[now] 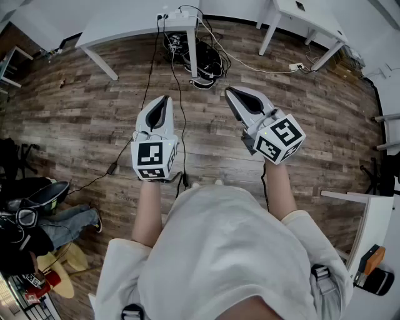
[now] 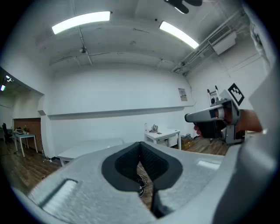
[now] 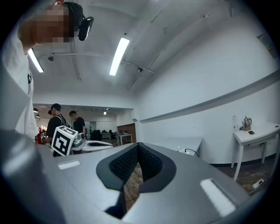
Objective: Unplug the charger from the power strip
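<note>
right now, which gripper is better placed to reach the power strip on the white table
Left, slightly. The left gripper lines up more directly with the power strip on the white table; the right gripper sits further aside. Both are shut, empty and far off.

**Matt grey plastic, black ribbed pads, wood-look floor**

The left gripper (image 2: pixel 140 145) has a shell of pale grey plastic, matt and a little grainy, and the right gripper (image 3: pixel 138 146) shows the same finish. The pads (image 2: pixel 152 164) inside are black, matt and finely ribbed, like rubber. The marker cube (image 1: pixel 154 160) has smooth white faces with flat black print. The floor (image 1: pixel 81 112) looks like wood planks, brown and grey, with visible grain and a low sheen. The table (image 1: pixel 125 28) has a smooth white top on white legs. The cables (image 1: pixel 183 131) are black, with a smooth plastic skin. The person's shirt (image 1: pixel 225 250) is white cloth, soft and matt, with light folds.
</note>
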`<state>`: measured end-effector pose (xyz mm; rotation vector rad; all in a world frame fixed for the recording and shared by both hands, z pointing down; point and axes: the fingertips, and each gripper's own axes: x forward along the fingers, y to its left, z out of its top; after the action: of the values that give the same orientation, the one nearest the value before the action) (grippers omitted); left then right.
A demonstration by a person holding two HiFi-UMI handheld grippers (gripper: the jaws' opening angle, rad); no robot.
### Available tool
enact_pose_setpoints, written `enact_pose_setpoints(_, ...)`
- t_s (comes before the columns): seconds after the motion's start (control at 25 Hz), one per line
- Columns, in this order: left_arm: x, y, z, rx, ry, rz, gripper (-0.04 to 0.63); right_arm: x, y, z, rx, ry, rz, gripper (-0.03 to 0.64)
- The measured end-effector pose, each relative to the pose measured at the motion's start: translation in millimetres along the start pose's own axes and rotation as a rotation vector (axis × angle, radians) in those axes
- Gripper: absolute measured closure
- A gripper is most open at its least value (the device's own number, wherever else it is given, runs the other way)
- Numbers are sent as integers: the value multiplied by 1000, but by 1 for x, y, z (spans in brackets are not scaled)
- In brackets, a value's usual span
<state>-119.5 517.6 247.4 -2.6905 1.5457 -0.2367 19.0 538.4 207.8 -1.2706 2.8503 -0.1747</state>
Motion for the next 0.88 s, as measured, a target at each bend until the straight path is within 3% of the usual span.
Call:
enact_pose_setpoints(0.36, -4, 3, -9, -2, 19, 9, 591, 1, 2, -7, -6, 28, -11, 617)
enact_pose_setpoints(0.56, -6, 1, -11, -9, 24, 16, 591, -4, 3, -3, 43, -4, 5, 615)
enact_pose_setpoints(0.88, -8, -6, -11, -1, 34, 42, 591, -13, -3, -9, -33, 47, 5, 615)
